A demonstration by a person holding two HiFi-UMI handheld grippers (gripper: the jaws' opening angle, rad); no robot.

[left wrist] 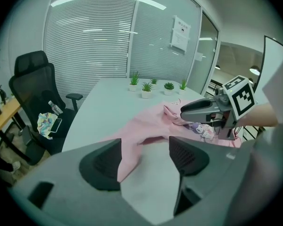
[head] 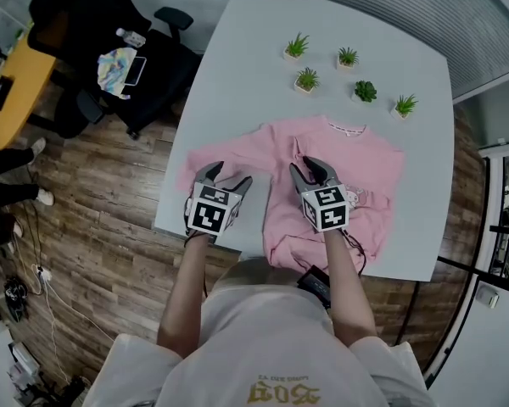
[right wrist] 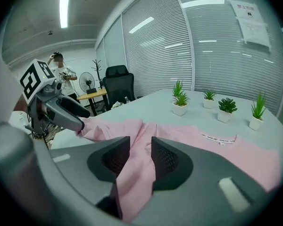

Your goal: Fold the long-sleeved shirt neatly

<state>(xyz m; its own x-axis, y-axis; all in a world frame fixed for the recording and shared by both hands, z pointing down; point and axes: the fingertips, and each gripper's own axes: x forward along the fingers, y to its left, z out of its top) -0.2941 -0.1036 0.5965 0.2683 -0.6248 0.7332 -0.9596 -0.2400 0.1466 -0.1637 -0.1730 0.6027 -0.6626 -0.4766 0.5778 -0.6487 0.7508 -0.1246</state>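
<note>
1. Your left gripper (head: 229, 176) has its jaws spread wide with nothing pinched. One pink sleeve lies on the counter (head: 263, 83) just below and ahead of them.
2. Your right gripper (head: 310, 170) has its jaws apart. A raised ridge of the shirt (head: 348, 155) runs through the gap, and no clamping is visible.
3. The shirt lies spread on the counter under and ahead of both grippers, with its collar on the far side.
4. Five small potted plants (head: 348, 58) stand well beyond the grippers, past the collar.
5. An office chair (head: 136, 66) stands off the counter, to the left of your left gripper.
</note>
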